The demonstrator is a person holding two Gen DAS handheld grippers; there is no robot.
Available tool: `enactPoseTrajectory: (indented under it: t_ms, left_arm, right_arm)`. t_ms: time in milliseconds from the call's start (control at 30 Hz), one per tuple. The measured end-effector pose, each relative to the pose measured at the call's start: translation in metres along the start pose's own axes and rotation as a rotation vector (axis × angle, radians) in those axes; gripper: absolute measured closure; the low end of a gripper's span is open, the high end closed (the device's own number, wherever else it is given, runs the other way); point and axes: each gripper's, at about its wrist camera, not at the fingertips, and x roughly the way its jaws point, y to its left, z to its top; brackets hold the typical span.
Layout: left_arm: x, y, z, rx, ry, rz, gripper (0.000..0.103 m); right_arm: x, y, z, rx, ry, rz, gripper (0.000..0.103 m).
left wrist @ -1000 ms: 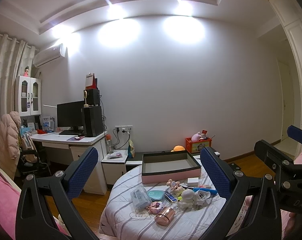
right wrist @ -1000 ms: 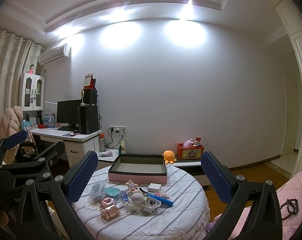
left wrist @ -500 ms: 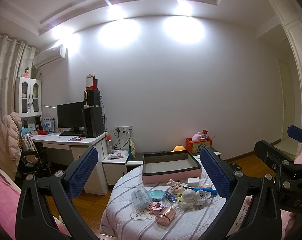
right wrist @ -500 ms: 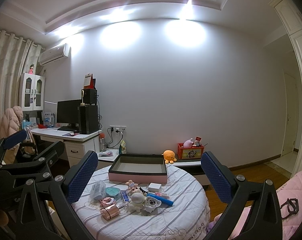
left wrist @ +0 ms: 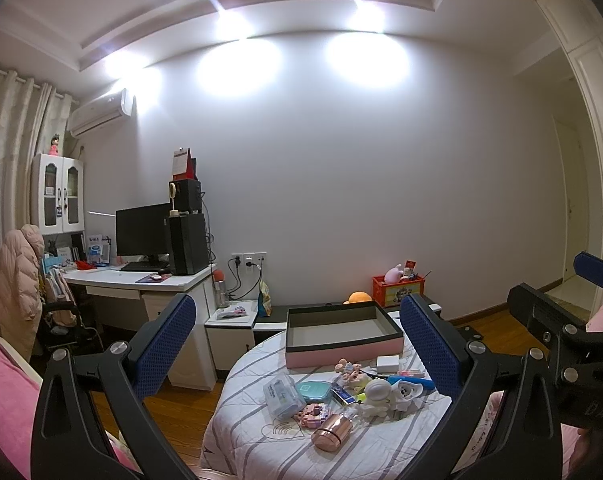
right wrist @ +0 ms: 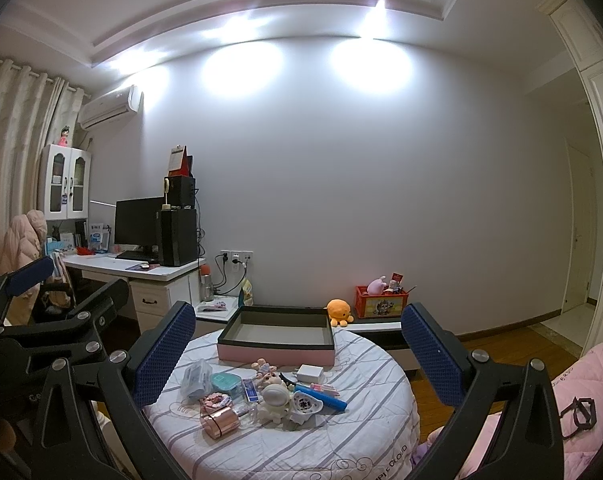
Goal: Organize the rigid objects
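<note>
Several small rigid objects — a rose-gold cylinder (right wrist: 220, 423), a white astronaut figure (right wrist: 274, 397), a teal case (right wrist: 224, 382) and a white charger block (right wrist: 310, 373) — are shown scattered at lower centre on the striped round table (right wrist: 361, 432). Nothing is seen in the pink-sided tray (right wrist: 276, 338) behind them; sorting is judged not yet begun. Both the left gripper (left wrist: 297, 350) and right gripper (right wrist: 297, 354) are held spread wide, grasping nothing.

1. Left gripper (left wrist: 297, 344): jaws spread wide, holding nothing.
2. Pink box (left wrist: 343, 350): open, on the round table (left wrist: 381, 444).
3. Copper cylinder (left wrist: 332, 432): on its side, nearer the camera than the box, well apart.
</note>
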Motion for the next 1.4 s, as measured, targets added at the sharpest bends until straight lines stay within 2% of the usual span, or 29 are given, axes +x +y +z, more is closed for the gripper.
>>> enactPoseTrajectory:
  t_ms: [967, 1200, 1400]
  left_arm:
    - [0.006, 0.000, -0.002, 0.007, 0.016, -0.008, 0.000]
    - [0.026, -0.003, -0.019, 0.026, 0.052, -0.012, 0.000]
    - [0.064, -0.001, -0.056, 0.027, 0.143, -0.031, 0.000]
  right_arm:
    - [0.007, -0.003, -0.005, -0.006, 0.028, -0.012, 0.000]
    - [0.021, -0.002, -0.015, -0.007, 0.070, -0.005, 0.000]
    - [0.056, -0.001, -0.041, -0.019, 0.157, 0.008, 0.000]
